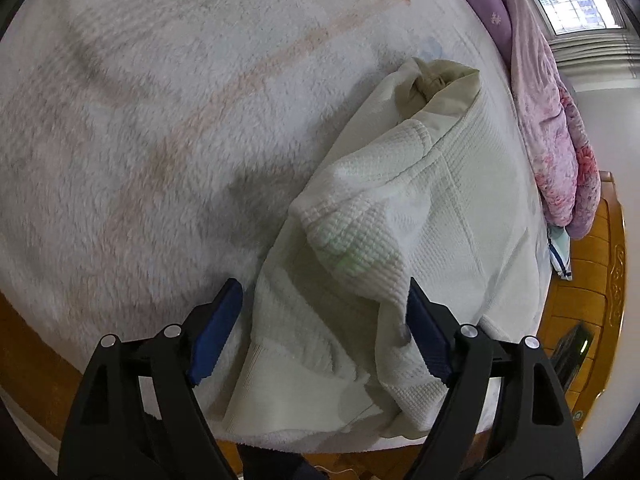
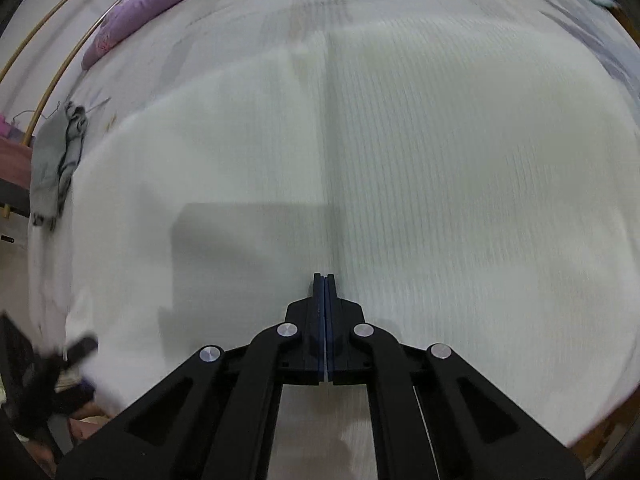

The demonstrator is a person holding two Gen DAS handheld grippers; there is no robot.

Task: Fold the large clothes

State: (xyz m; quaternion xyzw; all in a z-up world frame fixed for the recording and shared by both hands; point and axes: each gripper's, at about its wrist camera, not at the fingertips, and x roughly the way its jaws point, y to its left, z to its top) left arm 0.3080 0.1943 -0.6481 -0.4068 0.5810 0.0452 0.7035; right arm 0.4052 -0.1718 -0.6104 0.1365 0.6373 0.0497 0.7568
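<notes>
On the bed (image 1: 140,120), a cream garment (image 1: 400,208) lies bunched near the edge, a raised fold of it between the left gripper's (image 1: 324,332) spread jaws. The right gripper (image 2: 324,278) hangs over blurred white cloth (image 2: 440,180), jaws pressed together; whether they pinch fabric I cannot tell.

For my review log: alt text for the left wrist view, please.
An open left hand-held gripper straddles the near edge of a bunched cream waffle-knit garment on a fluffy white blanket; a pink-purple quilt lies beyond.

White garment (image 2: 400,160) motion-blurred in right view, dark object (image 2: 44,380) lower left smeared, unidentifiable
</notes>
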